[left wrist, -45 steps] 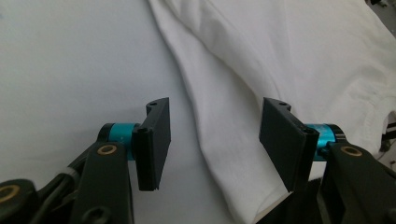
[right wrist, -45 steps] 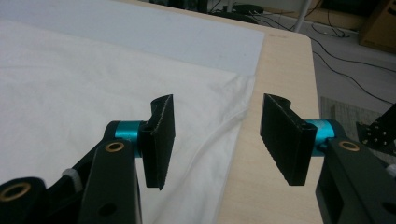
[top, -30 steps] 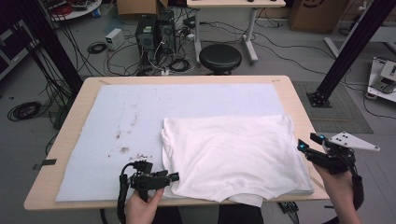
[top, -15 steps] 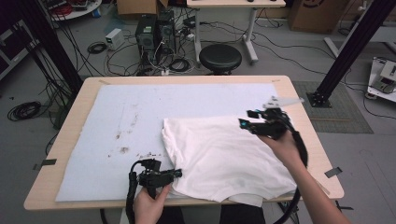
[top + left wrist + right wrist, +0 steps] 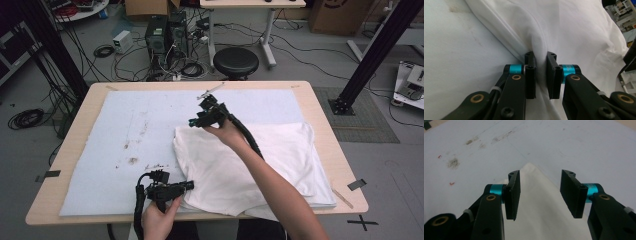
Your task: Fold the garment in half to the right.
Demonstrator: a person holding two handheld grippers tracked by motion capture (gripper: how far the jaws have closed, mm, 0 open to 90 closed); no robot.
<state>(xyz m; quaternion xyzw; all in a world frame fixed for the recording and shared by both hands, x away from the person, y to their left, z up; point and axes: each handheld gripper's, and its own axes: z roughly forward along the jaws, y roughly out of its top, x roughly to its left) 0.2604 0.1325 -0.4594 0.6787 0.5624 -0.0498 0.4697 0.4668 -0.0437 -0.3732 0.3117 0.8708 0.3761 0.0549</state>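
- The right gripper [image 5: 200, 121] has crossed from the table's right edge to the shirt's far-left corner.
- Near, the left gripper [image 5: 189, 185] pinches the white shirt [image 5: 260, 160], probably anchoring it.
- Farther, right jaws are open around the corner.

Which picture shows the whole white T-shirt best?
The high view: the white T-shirt lies spread on the mat, nearly whole. The left gripper view has only a pinched fold in the left hand-held gripper; the right gripper view has just a corner.

a wooden table [image 5: 325, 150] carries a stained pale mat [image 5: 110, 150].
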